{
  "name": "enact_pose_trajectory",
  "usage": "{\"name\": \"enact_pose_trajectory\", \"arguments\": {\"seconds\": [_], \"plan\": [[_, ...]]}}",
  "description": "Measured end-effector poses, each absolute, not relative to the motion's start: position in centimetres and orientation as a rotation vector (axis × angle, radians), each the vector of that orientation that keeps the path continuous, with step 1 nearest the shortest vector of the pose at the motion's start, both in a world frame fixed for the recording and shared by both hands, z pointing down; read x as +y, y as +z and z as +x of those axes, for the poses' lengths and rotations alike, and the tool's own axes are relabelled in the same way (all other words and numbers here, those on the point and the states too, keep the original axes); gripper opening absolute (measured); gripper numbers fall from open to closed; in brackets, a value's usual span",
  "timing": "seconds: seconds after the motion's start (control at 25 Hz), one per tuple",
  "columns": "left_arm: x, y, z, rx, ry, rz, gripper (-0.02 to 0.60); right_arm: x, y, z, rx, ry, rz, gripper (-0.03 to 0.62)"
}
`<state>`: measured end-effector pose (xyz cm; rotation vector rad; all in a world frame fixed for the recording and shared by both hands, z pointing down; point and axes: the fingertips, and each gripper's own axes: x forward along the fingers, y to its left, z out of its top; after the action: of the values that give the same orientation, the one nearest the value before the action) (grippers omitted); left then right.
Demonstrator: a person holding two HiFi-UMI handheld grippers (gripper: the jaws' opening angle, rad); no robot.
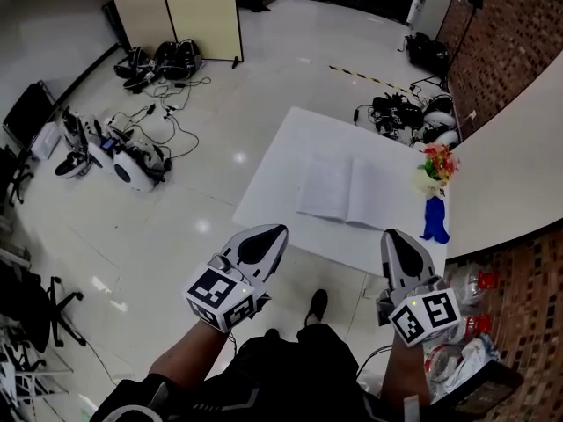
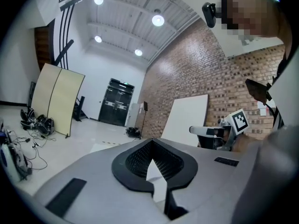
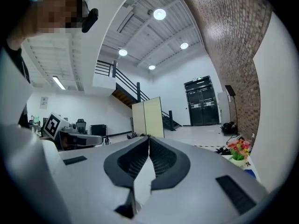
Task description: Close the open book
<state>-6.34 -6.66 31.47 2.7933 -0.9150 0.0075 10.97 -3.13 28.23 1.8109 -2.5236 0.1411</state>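
The book (image 1: pixel 352 192) is lying open and flat on the white table (image 1: pixel 273 178), right of the tabletop's middle, both pale pages facing up and the spine running away from me. It is looking thin and soft-covered, so I am judging it light and floppy. The leaves are likely to bend before they lift, and the whole thing is likely to skid on the smooth top if pushed from the side. The best hold, as I am reading it, is the free outer edge of the left half. One jaw would be slipping under the cover there, folding it over the spine while the other gripper is pinning the right half down. The flowers (image 1: pixel 437 161) in their small pot are standing just beside the right page, with a blue thing (image 1: pixel 434 218) nearer me. A swing from that side would be risking a knock, and the pot is looking easy to tip.

My left gripper (image 1: pixel 268 236) and right gripper (image 1: pixel 398 244) are hanging short of the table's near edge, well apart from the book, the right one closer to the table than the left. Both are pointing level and forward, marker cubes toward me. Each one's jaws are pressing together, clenched on nothing. My forearms are reaching out low in front of me, and my shoe is showing on the glossy floor between them.
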Motion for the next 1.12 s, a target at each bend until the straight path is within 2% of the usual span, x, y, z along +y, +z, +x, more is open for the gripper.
{"name": "enact_pose_trajectory", "arguments": {"seconds": [0.2, 0.64, 1.12], "plan": [[-11.4, 30.7, -4.2, -0.95, -0.046, 2.806, -0.005, -9.1, 29.0, 13.2, -2.57, 0.179, 1.737, 0.002], [-20.7, 30.4, -0.3, -1.198, 0.045, 2.743, -0.006, -17.9, 28.3, 18.1, -2.693, 0.136, 1.572, 0.003], [-26.1, 32.8, -2.1, -1.201, 0.08, 2.682, -0.006, -24.0, 30.2, 13.9, -2.646, 0.131, 1.475, 0.003]]}}
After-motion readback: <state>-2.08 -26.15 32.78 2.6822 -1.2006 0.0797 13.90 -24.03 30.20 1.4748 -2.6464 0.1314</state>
